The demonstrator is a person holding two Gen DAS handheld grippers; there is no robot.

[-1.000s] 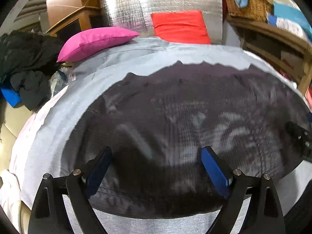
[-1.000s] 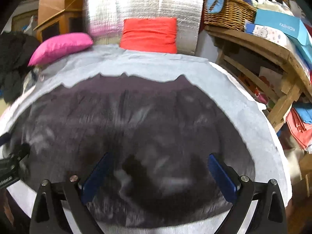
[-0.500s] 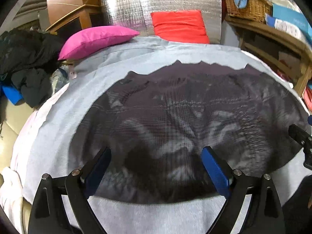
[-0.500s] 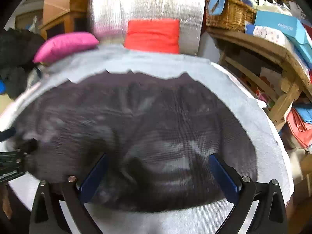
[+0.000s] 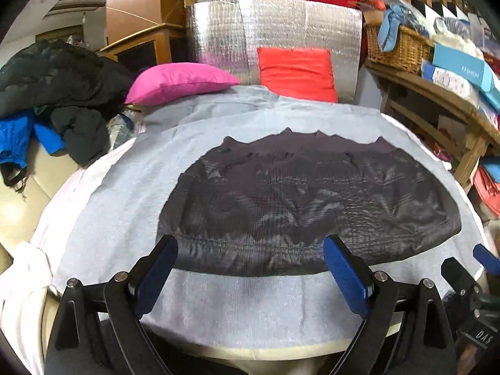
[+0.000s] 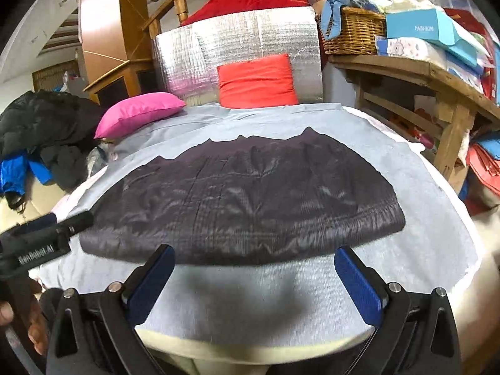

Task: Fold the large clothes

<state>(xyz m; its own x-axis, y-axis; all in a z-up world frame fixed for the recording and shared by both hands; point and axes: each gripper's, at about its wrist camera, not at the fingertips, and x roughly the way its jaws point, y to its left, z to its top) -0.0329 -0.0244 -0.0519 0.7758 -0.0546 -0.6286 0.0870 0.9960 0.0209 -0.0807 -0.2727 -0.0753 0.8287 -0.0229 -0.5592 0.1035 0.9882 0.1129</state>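
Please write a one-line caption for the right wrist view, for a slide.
Open right claw above the grey cloth, facing a dark quilted garment lying flat.

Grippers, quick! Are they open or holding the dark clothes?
Left gripper: open, holding nothing, just short of the dark garment.
Right gripper: open, holding nothing.

A pale grey cloth sheet (image 5: 125,193) covers the rounded bed, or perhaps a cushioned bench, filling the middle and lower frame in both views. A dark, shiny quilted garment (image 6: 250,200) lies flat at centre on the sheet, its straight hem toward the bottom of the frame. At upper left a magenta pillow (image 6: 140,114) rests on the sheet's far edge; at upper centre an orange-red cushion (image 5: 297,73) stands there.
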